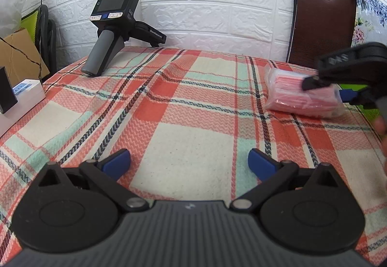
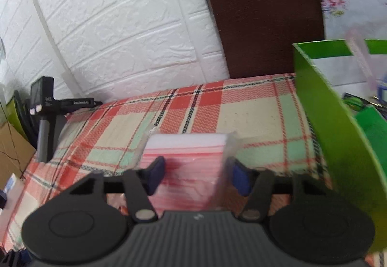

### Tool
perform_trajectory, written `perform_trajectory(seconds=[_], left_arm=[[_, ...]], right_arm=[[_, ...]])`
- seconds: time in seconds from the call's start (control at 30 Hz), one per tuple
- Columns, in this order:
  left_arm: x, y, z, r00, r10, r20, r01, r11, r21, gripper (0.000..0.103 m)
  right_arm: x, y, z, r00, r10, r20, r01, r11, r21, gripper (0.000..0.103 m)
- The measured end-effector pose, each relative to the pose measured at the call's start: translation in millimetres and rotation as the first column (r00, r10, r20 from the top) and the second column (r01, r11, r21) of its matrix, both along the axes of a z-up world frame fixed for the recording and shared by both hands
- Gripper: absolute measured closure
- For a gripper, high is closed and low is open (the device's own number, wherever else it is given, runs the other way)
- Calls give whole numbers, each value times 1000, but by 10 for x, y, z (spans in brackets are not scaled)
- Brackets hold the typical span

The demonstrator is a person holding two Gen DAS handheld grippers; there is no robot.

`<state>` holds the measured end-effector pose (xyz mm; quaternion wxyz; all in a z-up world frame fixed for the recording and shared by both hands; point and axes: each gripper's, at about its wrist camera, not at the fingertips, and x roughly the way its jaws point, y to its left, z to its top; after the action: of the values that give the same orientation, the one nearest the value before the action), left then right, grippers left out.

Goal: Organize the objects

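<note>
A clear plastic pack of pink-red sheets (image 1: 300, 94) lies on the plaid tablecloth at the right; in the right wrist view the pack (image 2: 186, 158) sits between my right gripper's blue pads. My right gripper (image 2: 197, 176) is closed around the pack's sides; it also shows in the left wrist view (image 1: 338, 83). My left gripper (image 1: 188, 163) is open and empty, low over the cloth near the front.
A green box (image 2: 333, 122) with items inside stands just right of the pack. A spare handheld gripper device (image 1: 111, 30) rests at the back left. A brown chair back (image 1: 324, 22) leans on the white brick wall. A white power strip (image 1: 21, 95) and cardboard box lie left.
</note>
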<state>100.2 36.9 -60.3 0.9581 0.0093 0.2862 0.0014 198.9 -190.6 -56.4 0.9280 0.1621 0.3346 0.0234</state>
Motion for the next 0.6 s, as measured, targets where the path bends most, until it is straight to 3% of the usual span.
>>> perform_trajectory(seconds=[0.17, 0.33, 0.37, 0.43, 0.47, 0.5, 0.53, 0.6], left_arm=[[-5, -2, 1, 1000, 1, 0, -1, 1000, 2, 0], [13, -4, 39, 1000, -3, -24, 3, 1000, 1, 0], [37, 13, 74, 999, -3, -43, 2, 1000, -15, 0], [104, 83, 202, 998, -28, -59, 21, 992, -128, 0], [151, 93, 285, 997, -56, -57, 44, 982, -184, 0], [223, 63, 372, 995, -90, -49, 78, 974, -213, 0], [305, -1, 457, 990, -133, -38, 121, 968, -218, 0], [465, -178, 595, 978, -206, -17, 199, 960, -195, 0]], right_arm=[[-462, -108, 72, 1000, -2, 30, 2, 1000, -16, 99], [-826, -118, 27, 999, 41, -13, -41, 997, -60, 99], [-880, -114, 7, 998, 54, -16, -55, 995, -79, 98], [-979, -90, -12, 996, 90, 6, -88, 987, -138, 86], [-1001, -76, -13, 994, 105, 14, -101, 981, -164, 77], [-1002, -78, -11, 994, 110, 22, -105, 979, -173, 59], [-996, -85, -3, 994, 107, 35, -100, 980, -170, 51], [-945, -79, 18, 992, 116, 57, -105, 980, -169, 49]])
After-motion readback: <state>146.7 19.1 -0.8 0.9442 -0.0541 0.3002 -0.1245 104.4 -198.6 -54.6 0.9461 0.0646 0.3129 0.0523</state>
